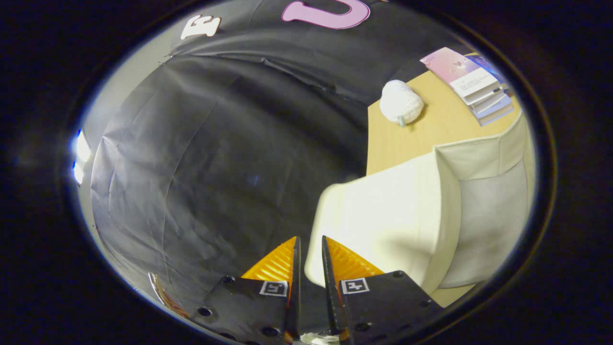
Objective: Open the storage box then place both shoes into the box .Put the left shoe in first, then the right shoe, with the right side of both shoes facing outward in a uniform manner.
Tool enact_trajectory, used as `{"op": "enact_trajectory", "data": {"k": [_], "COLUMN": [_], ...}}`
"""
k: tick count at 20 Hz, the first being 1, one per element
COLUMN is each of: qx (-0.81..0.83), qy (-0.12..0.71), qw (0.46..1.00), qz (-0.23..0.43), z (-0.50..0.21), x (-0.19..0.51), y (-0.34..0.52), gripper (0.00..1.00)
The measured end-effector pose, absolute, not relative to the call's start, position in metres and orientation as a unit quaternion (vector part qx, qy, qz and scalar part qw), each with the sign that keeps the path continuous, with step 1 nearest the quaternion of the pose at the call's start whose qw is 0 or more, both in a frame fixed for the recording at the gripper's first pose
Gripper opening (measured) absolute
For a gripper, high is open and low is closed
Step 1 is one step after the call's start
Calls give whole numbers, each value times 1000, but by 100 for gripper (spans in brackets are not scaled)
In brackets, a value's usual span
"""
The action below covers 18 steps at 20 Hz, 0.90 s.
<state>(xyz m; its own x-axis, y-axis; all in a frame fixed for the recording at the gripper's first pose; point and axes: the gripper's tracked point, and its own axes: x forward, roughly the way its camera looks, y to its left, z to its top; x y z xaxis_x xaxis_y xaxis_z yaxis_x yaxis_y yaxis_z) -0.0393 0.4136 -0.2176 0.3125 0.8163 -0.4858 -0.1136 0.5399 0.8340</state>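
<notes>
The storage box [493,225] stands on a light wooden table [421,136], its grey inside showing. Its cream lid [392,215] is swung up and stands almost upright just right of my fingers. My gripper [310,238] is nearly closed, and the lid's rounded near corner runs down into the narrow gap between the fingers, so it looks pinched there. Neither shoe is visible.
A white knitted ball-like object [401,101] lies on the table beyond the box. A stack of books [479,84] sits at the table's far corner. Black cloth wall [215,158] hangs to the left, past the table's edge.
</notes>
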Motion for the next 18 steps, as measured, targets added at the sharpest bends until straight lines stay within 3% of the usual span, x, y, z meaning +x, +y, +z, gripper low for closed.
{"op": "enact_trajectory", "data": {"k": [8,18], "qx": [329,351], "qy": [454,396], "qw": [782,841], "qz": [274,110], "z": [-212,-219], "x": [-3,39], "y": [334,139], "gripper": [27,27]}}
